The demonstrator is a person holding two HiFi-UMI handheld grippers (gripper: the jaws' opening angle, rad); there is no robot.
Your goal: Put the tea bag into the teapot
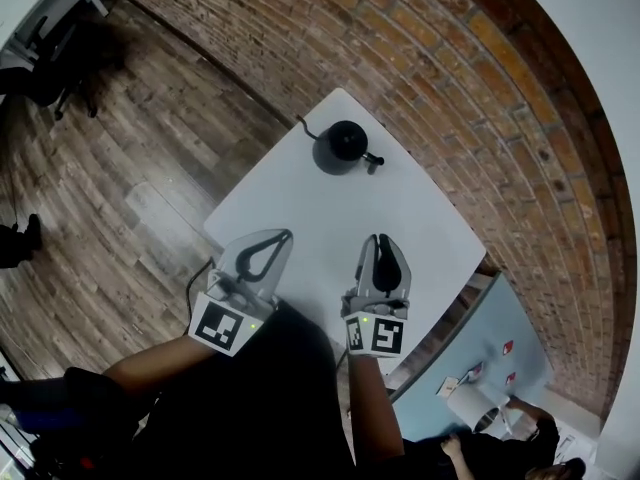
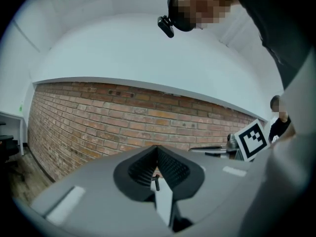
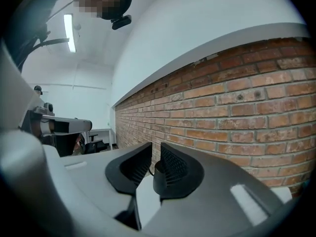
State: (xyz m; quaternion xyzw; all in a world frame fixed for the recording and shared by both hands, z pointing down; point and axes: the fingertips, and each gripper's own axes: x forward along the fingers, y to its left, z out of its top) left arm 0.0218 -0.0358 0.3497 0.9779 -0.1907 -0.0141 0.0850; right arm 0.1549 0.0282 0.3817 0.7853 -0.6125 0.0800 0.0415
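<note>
A black teapot (image 1: 340, 148) with its lid on stands at the far end of the white table (image 1: 300, 218). Both grippers hover over the near end, pointing toward it. My left gripper (image 1: 284, 236) is shut, its fingertips touching and nothing held; the left gripper view shows the same closed left gripper (image 2: 157, 149). My right gripper (image 1: 381, 240) is to its right. In the right gripper view the right gripper (image 3: 155, 147) shows a narrow gap between its jaws, with nothing pressed there. Through that gap a dark shape (image 3: 158, 174), seemingly the teapot, sits far off. No tea bag shows in any view.
A brick wall (image 1: 450, 78) runs behind the table, on its far and right sides. Wooden floor (image 1: 130, 168) lies to the left, with a dark chair (image 1: 60, 63) at the far left. A pale blue table (image 1: 480, 358) with small items and another person stands at lower right.
</note>
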